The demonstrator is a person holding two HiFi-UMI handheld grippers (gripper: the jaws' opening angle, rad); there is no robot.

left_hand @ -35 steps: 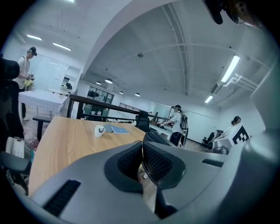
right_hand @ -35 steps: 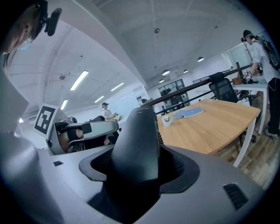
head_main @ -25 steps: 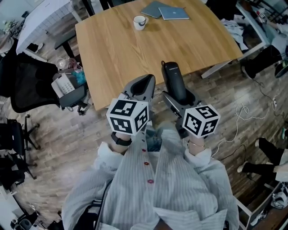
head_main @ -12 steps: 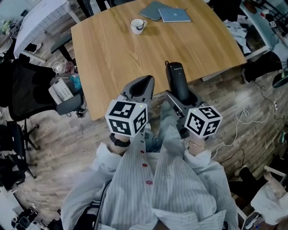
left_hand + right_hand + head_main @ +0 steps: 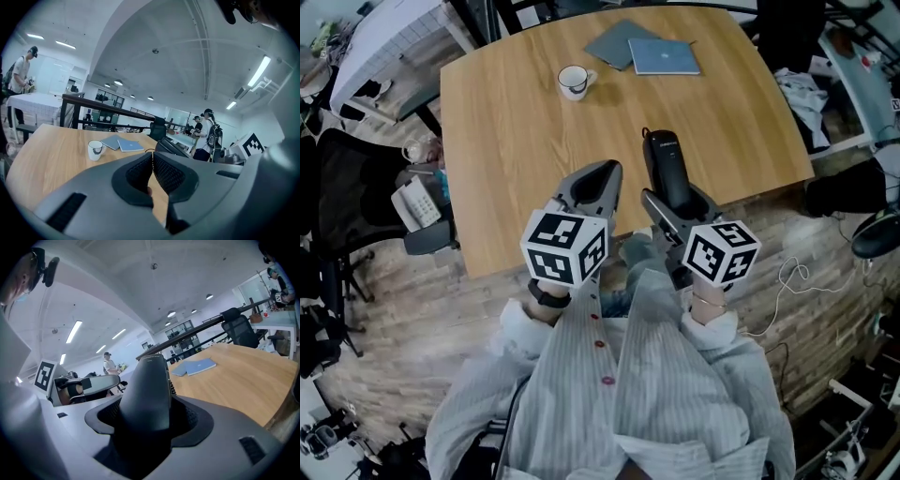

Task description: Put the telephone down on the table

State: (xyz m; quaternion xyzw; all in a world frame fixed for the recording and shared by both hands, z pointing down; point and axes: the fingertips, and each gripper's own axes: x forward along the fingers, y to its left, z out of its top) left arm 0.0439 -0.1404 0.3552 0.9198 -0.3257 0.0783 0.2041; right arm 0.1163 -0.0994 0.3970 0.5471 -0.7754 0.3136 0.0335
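A black cordless telephone (image 5: 666,169) stands up between the jaws of my right gripper (image 5: 675,199), which is shut on its lower half. In the right gripper view the telephone (image 5: 149,390) rises from the jaws and blocks the middle of the picture. It hangs over the near edge of the wooden table (image 5: 534,122). My left gripper (image 5: 592,184) is beside it on the left, over the same edge, its jaws shut with nothing between them. The left gripper's pads (image 5: 157,171) meet in the left gripper view, and the telephone (image 5: 172,147) shows just right of them.
A white mug (image 5: 573,81) and two blue-grey notebooks (image 5: 647,49) lie at the far side of the table. A black office chair (image 5: 356,178) with a white desk phone (image 5: 416,202) stands left of the table. Cables lie on the floor at right.
Both grippers and the telephone have moved forward from over the floor to above the table's near edge. The right gripper keeps its hold.
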